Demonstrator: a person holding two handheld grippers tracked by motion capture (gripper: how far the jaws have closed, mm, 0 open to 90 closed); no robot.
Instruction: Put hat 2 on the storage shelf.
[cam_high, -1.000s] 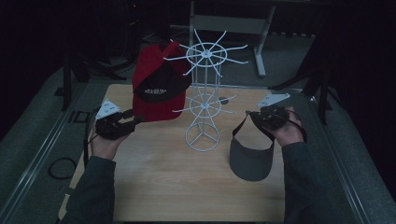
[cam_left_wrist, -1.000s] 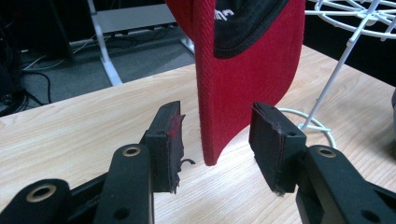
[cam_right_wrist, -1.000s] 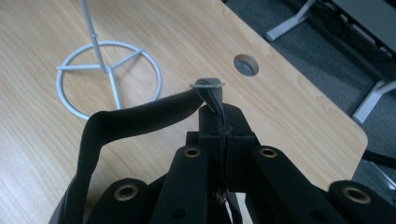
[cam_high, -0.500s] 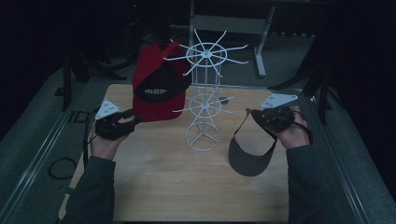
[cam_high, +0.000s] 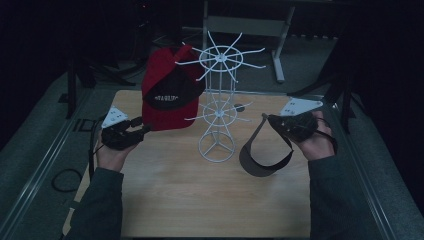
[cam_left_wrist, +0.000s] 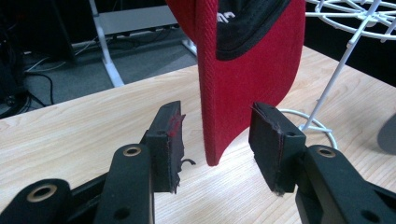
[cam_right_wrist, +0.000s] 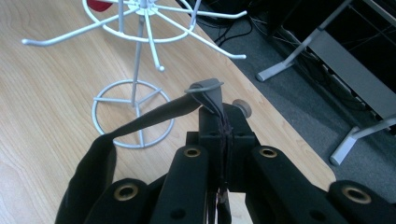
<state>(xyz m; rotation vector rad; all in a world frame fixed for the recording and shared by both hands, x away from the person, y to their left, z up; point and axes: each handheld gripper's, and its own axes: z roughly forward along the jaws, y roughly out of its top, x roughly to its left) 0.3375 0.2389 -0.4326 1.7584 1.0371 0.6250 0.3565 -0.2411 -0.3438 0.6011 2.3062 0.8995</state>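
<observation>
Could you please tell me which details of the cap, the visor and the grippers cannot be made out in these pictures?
- Red cap: white lettering too small and dim in the high view; cut by the top edge in the left gripper view.
- Black visor: clamped strap end hidden inside the right gripper.
- Left gripper: whether its pads touch the brim is unclear in the dim high view.

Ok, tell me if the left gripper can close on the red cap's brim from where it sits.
Probably yes. The left gripper stands open with the red cap's brim hanging between its pads, touching neither, and nothing blocks them. The cap hangs from the white rack.
</observation>
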